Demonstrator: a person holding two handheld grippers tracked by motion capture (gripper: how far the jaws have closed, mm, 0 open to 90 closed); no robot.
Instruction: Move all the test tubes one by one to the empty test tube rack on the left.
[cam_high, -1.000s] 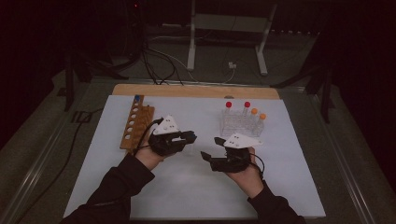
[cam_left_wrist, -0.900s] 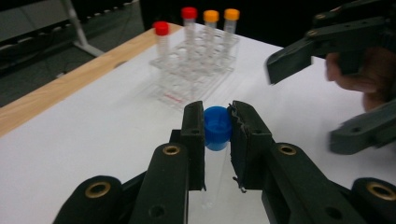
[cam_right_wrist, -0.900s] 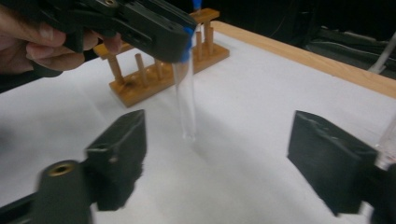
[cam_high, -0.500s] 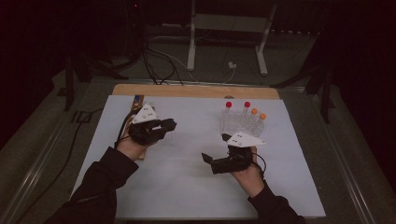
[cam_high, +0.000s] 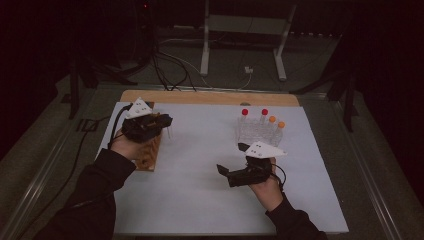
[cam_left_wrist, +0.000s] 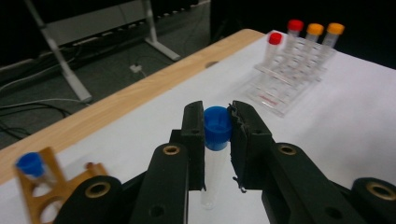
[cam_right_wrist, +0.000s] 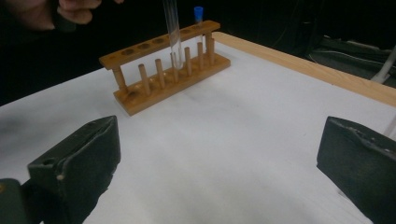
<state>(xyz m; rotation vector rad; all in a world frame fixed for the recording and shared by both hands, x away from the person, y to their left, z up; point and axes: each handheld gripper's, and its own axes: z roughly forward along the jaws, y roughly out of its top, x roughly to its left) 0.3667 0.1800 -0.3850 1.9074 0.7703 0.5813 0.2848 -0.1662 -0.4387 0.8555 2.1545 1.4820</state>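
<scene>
Dim room with dark, murky surroundings; the white table sheet (cam_high: 210, 165) catches soft overhead light, and near foregrounds blur.

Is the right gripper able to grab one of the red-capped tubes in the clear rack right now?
Probably yes. The right gripper is open and empty, and the clear rack with its red-capped tubes stands just beyond it, with nothing between; it would need to turn toward them.

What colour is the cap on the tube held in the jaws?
Blue cap; clearest in the left gripper view.
</scene>
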